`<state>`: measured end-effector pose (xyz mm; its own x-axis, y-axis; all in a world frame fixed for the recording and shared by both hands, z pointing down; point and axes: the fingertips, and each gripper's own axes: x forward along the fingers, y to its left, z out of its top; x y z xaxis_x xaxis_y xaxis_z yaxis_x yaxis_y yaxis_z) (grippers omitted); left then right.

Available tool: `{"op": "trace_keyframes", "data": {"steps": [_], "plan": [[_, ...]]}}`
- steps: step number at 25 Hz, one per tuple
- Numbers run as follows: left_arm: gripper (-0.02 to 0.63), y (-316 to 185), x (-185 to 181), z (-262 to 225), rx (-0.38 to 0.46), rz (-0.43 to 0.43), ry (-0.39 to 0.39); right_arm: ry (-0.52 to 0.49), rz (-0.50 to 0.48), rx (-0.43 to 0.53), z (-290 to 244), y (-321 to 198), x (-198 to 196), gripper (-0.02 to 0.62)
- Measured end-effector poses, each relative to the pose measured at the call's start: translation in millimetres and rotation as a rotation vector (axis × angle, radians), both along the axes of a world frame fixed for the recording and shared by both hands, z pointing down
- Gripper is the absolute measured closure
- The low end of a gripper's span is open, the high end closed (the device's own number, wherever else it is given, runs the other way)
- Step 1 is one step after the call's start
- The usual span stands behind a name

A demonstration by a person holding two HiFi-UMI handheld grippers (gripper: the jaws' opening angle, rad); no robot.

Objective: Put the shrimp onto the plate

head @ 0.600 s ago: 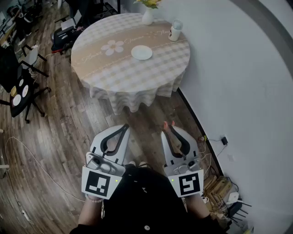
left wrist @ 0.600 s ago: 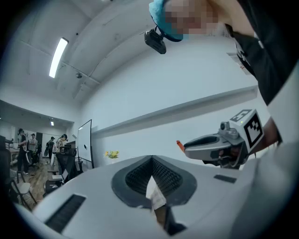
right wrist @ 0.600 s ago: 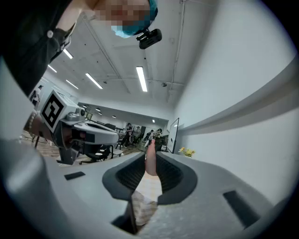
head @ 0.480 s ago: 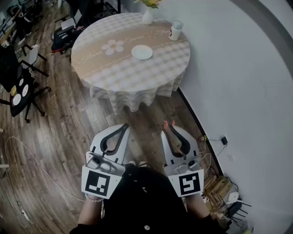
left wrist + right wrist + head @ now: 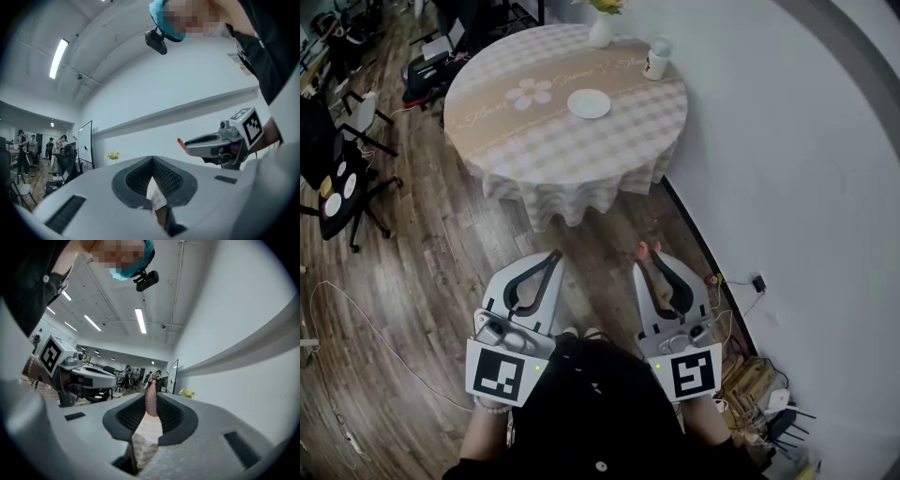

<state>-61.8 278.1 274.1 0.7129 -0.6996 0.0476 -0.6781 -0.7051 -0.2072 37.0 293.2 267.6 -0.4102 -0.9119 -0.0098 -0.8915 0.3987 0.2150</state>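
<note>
A: As both were held low over the wooden floor (image 5: 422, 272), how did the white left gripper (image 5: 553, 258) stand?
B: Its jaws were pressed together, nothing between them.
A: And the small round white plate (image 5: 589, 103)?
B: It lay on the round, check-clothed worktop (image 5: 534, 150), well ahead of both grippers.
A: The white right gripper (image 5: 646, 262)?
B: It was clamped on the pinkish-orange shrimp (image 5: 642, 251), which stuck out past its tips, well apart from the plate.

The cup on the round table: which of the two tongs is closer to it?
Right. The right tongs are short of the table, roughly in line with the cup; the left tongs are equally short but off to its left.
</note>
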Motion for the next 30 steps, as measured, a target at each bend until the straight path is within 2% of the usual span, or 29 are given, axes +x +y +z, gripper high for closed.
{"op": "trace_keyframes", "data": {"steps": [15, 21, 30], "plan": [[0.606, 8.7, -19.1, -3.9, 0.038, 0.03, -0.002, -0.024, 0.023, 0.006, -2.8, 10.5, -15.5, 0.538], [0.606, 14.5, -33.3, -2.3, 0.031, 0.04, -0.001, -0.011, 0.049, 0.033, -9.3, 17.5, -24.7, 0.538], [0.606, 11.4, -35.3, 3.4, 0.007, 0.044, 0.008, 0.009, 0.07, 0.017, -3.9, 21.4, -21.1, 0.538]]}}
